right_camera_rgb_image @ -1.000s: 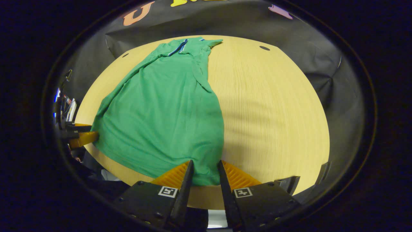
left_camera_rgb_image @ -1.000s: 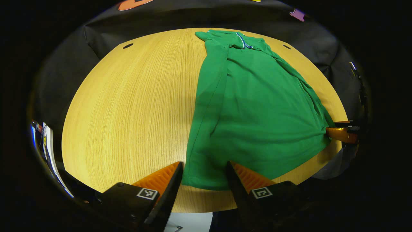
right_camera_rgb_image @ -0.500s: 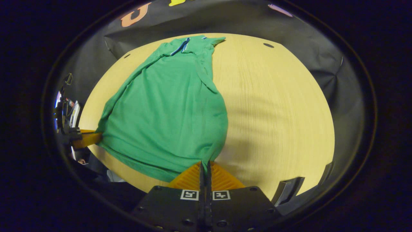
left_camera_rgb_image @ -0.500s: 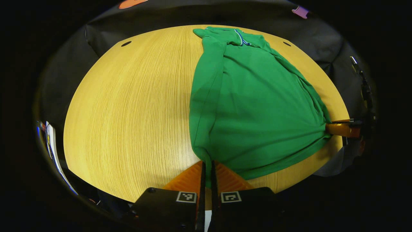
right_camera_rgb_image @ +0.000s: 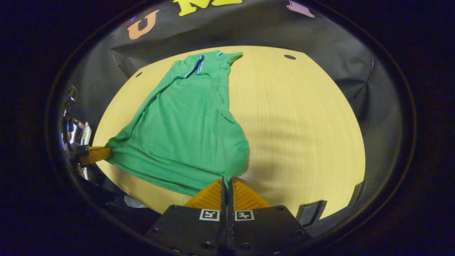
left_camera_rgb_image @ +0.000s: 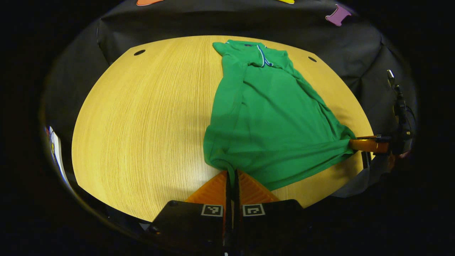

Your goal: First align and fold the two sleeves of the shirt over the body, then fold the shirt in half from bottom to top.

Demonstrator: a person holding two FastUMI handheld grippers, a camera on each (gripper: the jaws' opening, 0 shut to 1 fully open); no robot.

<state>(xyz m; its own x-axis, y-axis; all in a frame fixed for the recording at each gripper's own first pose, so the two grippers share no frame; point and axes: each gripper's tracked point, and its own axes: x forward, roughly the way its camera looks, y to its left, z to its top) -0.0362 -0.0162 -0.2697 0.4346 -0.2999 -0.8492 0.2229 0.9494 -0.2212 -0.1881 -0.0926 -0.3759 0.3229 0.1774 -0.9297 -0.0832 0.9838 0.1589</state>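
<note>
On the round pale wooden desk (left_camera_rgb_image: 142, 117) lies the green short-sleeved polo shirt (left_camera_rgb_image: 270, 117), collar toward twelve o'clock, both sleeves apparently folded over the body already, so I judge the bottom-to-top fold as what is left. At six o'clock in the left gripper view, the left tool (left_camera_rgb_image: 231, 179) is clamped on one hem corner; the right tool (right_camera_rgb_image: 226, 185) likewise pinches the other corner, hem slightly raised.

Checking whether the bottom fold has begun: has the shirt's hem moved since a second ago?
Yes. With both grippers shut on it, the shirt's hem has lifted and drawn away from the table's near edge toward the collar.
</note>
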